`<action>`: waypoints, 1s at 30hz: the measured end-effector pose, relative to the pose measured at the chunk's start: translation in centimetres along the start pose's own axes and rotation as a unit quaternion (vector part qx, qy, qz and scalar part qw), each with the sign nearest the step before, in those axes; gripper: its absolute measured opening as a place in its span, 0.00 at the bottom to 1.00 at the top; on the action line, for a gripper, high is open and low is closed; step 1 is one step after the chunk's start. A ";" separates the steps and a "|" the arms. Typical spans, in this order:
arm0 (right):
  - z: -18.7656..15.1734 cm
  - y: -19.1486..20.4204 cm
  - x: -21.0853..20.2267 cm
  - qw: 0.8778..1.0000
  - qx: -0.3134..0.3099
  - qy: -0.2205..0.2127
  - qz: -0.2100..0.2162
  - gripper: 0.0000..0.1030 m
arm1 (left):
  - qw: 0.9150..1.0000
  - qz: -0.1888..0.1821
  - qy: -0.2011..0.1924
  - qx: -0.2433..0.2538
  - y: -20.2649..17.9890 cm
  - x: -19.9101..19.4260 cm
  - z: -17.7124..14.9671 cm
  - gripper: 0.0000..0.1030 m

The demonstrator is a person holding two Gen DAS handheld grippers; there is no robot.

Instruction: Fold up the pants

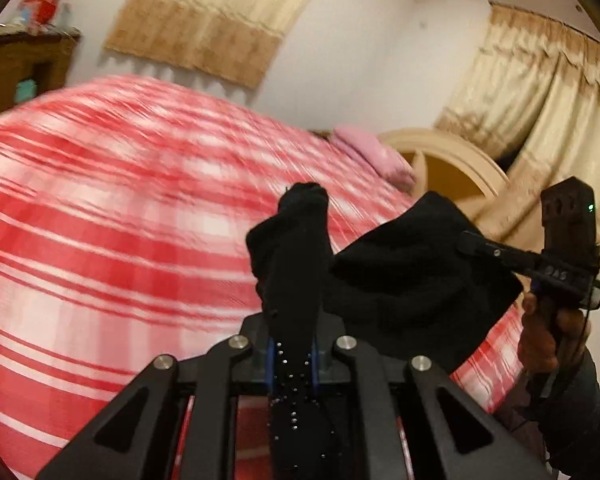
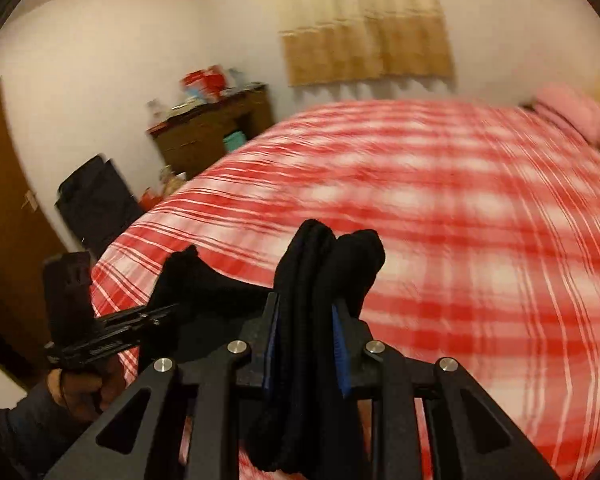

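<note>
While both ends of the black pants (image 1: 412,280) hang clear of the red-and-white checked bedspread (image 1: 100,220), the person has a bunch of cloth in each tool, and it's a proper two-handed lift. The left gripper (image 1: 294,264) has its fingers clamped on a thick gather of the fabric, which pokes up past the tips and trails back down between the linkage arms. Over on the other side, the right gripper (image 2: 314,312) is pinched tight on its own wad, blue pads (image 2: 339,348) showing either side of the folds. Between the two, the cloth sags in a dark swag above the bed.

Everything's blurred, so whether these are waist corners or hems I can't tell. My read is that this is the carry-over: bring the held edge across and lay it on the part below. To do that well, keep both hands level with each other and the span between them taut, so the edge lands straight. Lower together, let the fabric settle on the bedspread first, then release, since letting one side go early would probably twist the fold
</note>
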State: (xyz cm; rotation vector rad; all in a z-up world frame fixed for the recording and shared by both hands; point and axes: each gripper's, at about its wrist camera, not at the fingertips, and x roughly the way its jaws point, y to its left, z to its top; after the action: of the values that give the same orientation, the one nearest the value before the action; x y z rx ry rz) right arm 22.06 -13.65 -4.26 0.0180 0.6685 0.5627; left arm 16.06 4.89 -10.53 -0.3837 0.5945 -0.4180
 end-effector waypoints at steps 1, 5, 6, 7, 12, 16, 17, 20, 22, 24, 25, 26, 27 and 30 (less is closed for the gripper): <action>1.0 0.5 1.4 1.000 -0.005 0.000 0.006 0.23 | 1.000 0.016 -0.015 -0.001 1.0 -1.2 0.8 0.12; 3.8 1.2 7.4 1.000 -0.012 0.005 0.028 0.23 | 0.995 0.083 -0.049 -0.012 5.4 -4.6 3.0 0.12; 4.2 1.3 9.0 0.999 -0.008 0.010 0.035 0.23 | 0.994 0.093 -0.052 -0.015 6.1 -4.9 3.2 0.12; 4.5 1.6 11.1 0.999 -0.005 0.017 0.041 0.23 | 0.993 0.103 -0.055 -0.018 7.2 -5.4 3.4 0.12; 3.4 1.5 19.1 0.996 0.019 0.079 0.041 0.24 | 0.988 0.148 -0.004 -0.037 11.7 -2.9 2.2 0.17; 1.0 -2.0 23.1 0.988 0.083 0.125 0.022 0.33 | 0.979 0.188 0.032 -0.074 14.4 -0.6 0.2 0.45; 0.7 -3.0 23.2 0.987 0.101 0.123 0.028 0.37 | 0.980 0.177 0.020 -0.086 14.8 -0.8 0.0 0.45; 0.3 -4.4 22.8 0.986 0.115 0.118 0.036 0.53 | 0.980 0.175 0.021 -0.091 14.9 -0.9 0.0 0.46; 0.2 -4.3 22.1 0.988 0.105 0.113 0.025 0.53 | 0.979 0.177 0.021 -0.101 15.0 -1.0 0.0 0.46; 0.2 -4.6 21.1 0.989 0.107 0.103 0.014 0.53 | 0.975 0.193 0.018 -0.108 15.0 -2.1 -0.3 0.50; 0.1 -5.0 20.4 0.989 0.111 0.096 0.007 0.54 | 0.971 0.214 0.012 -0.104 14.6 -2.8 -0.5 0.55; 0.0 -5.3 19.6 0.989 0.115 0.090 -0.002 0.55 | 0.968 0.234 0.007 -0.096 14.2 -3.3 -0.5 0.69; -0.1 -5.5 18.8 0.989 0.116 0.084 -0.023 0.55 | 0.960 0.267 -0.001 -0.082 13.4 -4.3 -0.9 0.78; -0.6 -5.4 16.2 0.989 0.112 0.067 -0.066 0.55 | 0.949 0.310 -0.023 -0.049 11.2 -6.8 -1.4 0.79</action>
State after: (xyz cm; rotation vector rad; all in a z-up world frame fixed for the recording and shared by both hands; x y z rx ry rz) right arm 34.75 -10.27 -15.23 0.1471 0.8559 0.3619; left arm 13.09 17.39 -13.66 -0.2817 0.6575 0.2245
